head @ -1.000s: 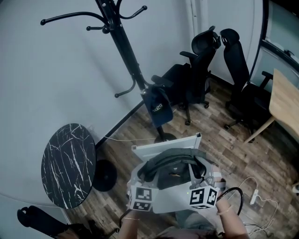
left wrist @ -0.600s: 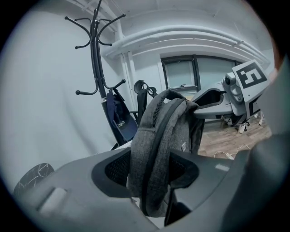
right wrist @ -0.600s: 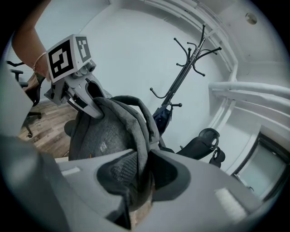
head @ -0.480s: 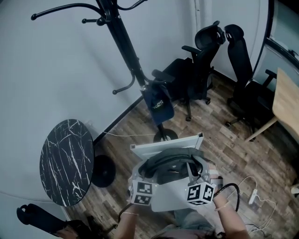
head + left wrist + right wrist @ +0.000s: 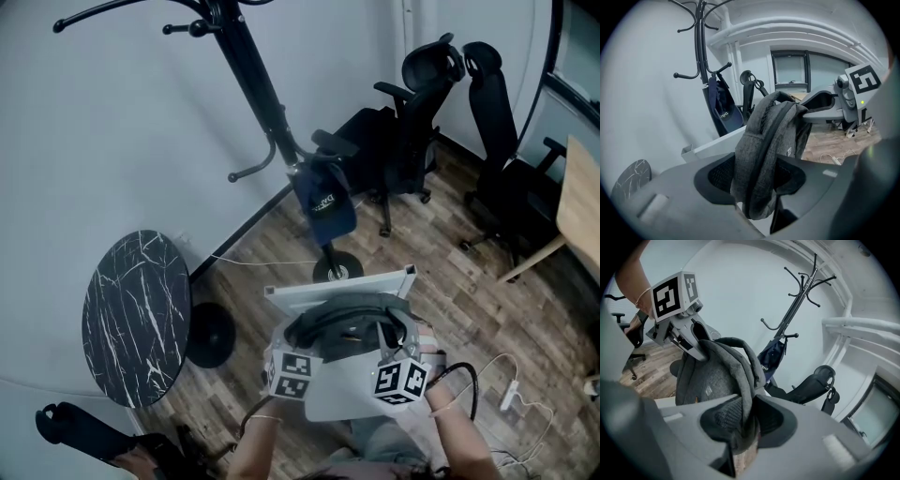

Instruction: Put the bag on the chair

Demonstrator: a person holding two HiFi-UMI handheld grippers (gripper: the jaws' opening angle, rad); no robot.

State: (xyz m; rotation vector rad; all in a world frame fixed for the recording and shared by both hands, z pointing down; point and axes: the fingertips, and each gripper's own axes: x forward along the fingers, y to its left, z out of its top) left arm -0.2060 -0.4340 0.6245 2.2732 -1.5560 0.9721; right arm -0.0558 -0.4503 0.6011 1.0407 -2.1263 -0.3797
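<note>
A grey backpack [image 5: 352, 336] hangs in the air in front of me, held from both sides. My left gripper [image 5: 296, 345] is shut on one padded shoulder strap [image 5: 757, 164], which fills the gap between its jaws. My right gripper [image 5: 410, 349] is shut on the other strap [image 5: 745, 394]. Each gripper view shows the other gripper holding the bag: the right one [image 5: 820, 104], the left one [image 5: 696, 344]. A black office chair [image 5: 398, 141] stands ahead near the wall, well beyond the bag. It appears again behind the bag [image 5: 811, 383].
A black coat stand [image 5: 272, 122] with a dark blue bag [image 5: 323, 199] hanging on it stands between me and the chair. A second black chair [image 5: 502, 159] is to the right, beside a wooden table [image 5: 581, 202]. A round marble table [image 5: 136, 314] is at the left. A white rail [image 5: 337, 287] lies under the bag. Cables [image 5: 511, 389] lie on the floor.
Both grippers keep their hold on the straps. Their marker cubes sit slightly higher and closer together in the head view, and the room has shifted a little in the frame.
</note>
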